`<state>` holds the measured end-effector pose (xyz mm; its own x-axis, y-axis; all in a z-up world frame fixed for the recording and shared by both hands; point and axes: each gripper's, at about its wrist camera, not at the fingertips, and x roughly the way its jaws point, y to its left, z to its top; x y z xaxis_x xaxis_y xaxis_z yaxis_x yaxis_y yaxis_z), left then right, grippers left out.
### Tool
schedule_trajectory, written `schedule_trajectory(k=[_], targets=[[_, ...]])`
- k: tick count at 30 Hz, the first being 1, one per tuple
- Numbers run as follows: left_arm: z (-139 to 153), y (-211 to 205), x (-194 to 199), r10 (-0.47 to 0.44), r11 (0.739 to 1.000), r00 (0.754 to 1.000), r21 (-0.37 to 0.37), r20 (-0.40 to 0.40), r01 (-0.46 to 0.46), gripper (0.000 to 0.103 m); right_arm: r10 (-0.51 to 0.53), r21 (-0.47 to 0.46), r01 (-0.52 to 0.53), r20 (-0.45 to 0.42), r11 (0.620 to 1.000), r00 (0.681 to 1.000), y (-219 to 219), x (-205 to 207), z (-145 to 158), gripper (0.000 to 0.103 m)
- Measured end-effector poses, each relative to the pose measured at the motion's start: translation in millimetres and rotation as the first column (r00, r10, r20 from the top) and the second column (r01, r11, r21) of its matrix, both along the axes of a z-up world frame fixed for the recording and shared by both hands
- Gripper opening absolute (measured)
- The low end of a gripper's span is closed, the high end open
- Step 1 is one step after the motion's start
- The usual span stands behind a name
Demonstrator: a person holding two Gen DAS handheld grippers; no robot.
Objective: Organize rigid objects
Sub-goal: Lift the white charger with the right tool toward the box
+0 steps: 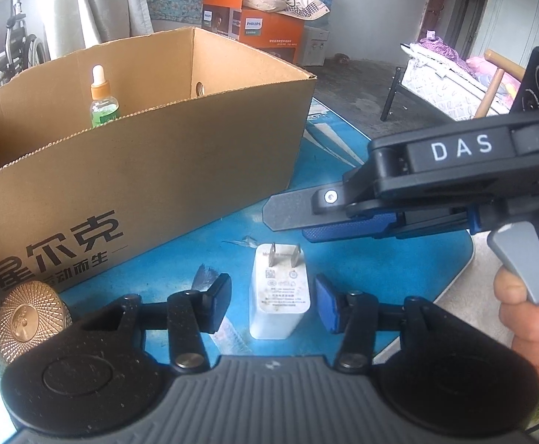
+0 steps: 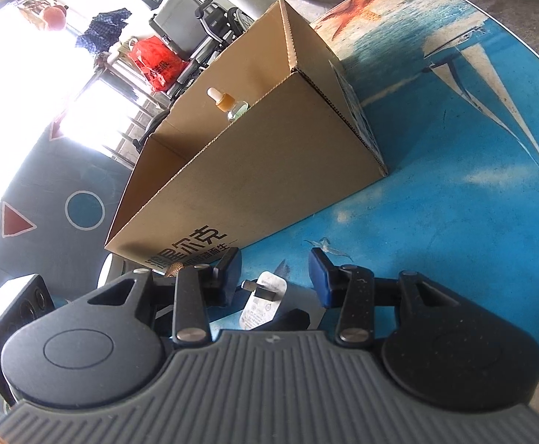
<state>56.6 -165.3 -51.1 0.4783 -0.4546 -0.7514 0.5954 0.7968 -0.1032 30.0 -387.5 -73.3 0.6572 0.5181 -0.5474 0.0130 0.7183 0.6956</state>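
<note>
A white plug charger [image 1: 279, 292] lies flat on the blue table [image 1: 398, 270], prongs pointing away. My left gripper [image 1: 273, 301] is open, its pads on either side of the charger without touching it. My right gripper [image 1: 287, 218] hovers just beyond the charger, seen side-on. In the right wrist view the right gripper [image 2: 275, 277] is open above the charger [image 2: 263, 305]. An open cardboard box [image 1: 140, 170] stands behind, holding a dropper bottle [image 1: 103, 98]; the box [image 2: 254, 170] and the bottle [image 2: 228, 103] also show in the right wrist view.
A gold textured round object [image 1: 29, 314] lies at the box's near left corner, next to a green-labelled item at the frame edge. An orange Philips box [image 1: 269, 26] and a bed [image 1: 454, 77] stand in the room beyond. The table's edge runs at right.
</note>
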Motion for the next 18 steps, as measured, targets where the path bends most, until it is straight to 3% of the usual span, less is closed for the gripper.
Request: schedule_trajectory(k=[6, 11, 18], targets=[[-7.4, -10.6, -5.1, -0.011, 0.998, 1.000, 0.062, 0.030, 0.009, 0.052, 0.015, -0.006, -0.014, 0.011, 1.000, 1.000, -1.7, -8.8, 2.4, 0.045], [-12.4, -17.3, -5.4, -0.019, 0.995, 0.999, 0.094, 0.035, 0.016, 0.042, 0.048, -0.051, -0.048, 0.008, 0.998, 0.999, 8.1, -12.6, 2.6, 0.049], [-14.9, -24.3, -10.3, -0.024, 0.992, 0.997, 0.125, 0.069, 0.016, 0.035, 0.039, -0.020, -0.040, -0.029, 0.999, 0.999, 10.9, -5.7, -13.5, 0.048]])
